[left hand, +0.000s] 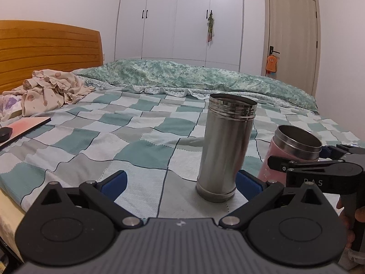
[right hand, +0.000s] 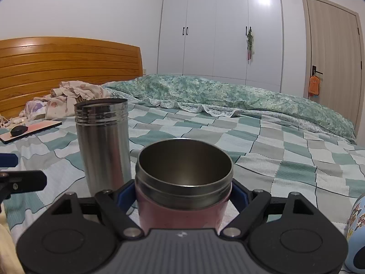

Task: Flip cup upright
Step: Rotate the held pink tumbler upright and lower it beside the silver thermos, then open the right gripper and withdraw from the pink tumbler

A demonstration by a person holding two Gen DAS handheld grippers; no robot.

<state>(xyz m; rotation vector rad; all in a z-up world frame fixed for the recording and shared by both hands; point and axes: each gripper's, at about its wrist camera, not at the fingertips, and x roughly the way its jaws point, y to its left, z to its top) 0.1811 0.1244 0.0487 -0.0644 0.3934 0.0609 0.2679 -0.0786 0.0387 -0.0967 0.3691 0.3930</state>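
Note:
A tall steel cup (left hand: pixel 224 147) stands upright, mouth up, on the checkered bedspread (left hand: pixel 91 137). My left gripper (left hand: pixel 182 182) is open, its blue pads either side of the cup's base without gripping it. A pink cup with a steel rim (right hand: pixel 183 182) stands upright between the blue pads of my right gripper (right hand: pixel 183 196), which is shut on it. The pink cup (left hand: pixel 294 148) and the right gripper also show at the right of the left wrist view. The steel cup (right hand: pixel 103 143) stands left of the pink cup in the right wrist view.
A black puck on a pink-topped board (right hand: pixel 29 131) lies at the left. Crumpled clothes (left hand: pixel 50 89) sit by the wooden headboard (left hand: pixel 45 45). A green quilt (left hand: pixel 194 75) lies across the far bed. A blue patterned object (right hand: pixel 355 233) is at the right edge.

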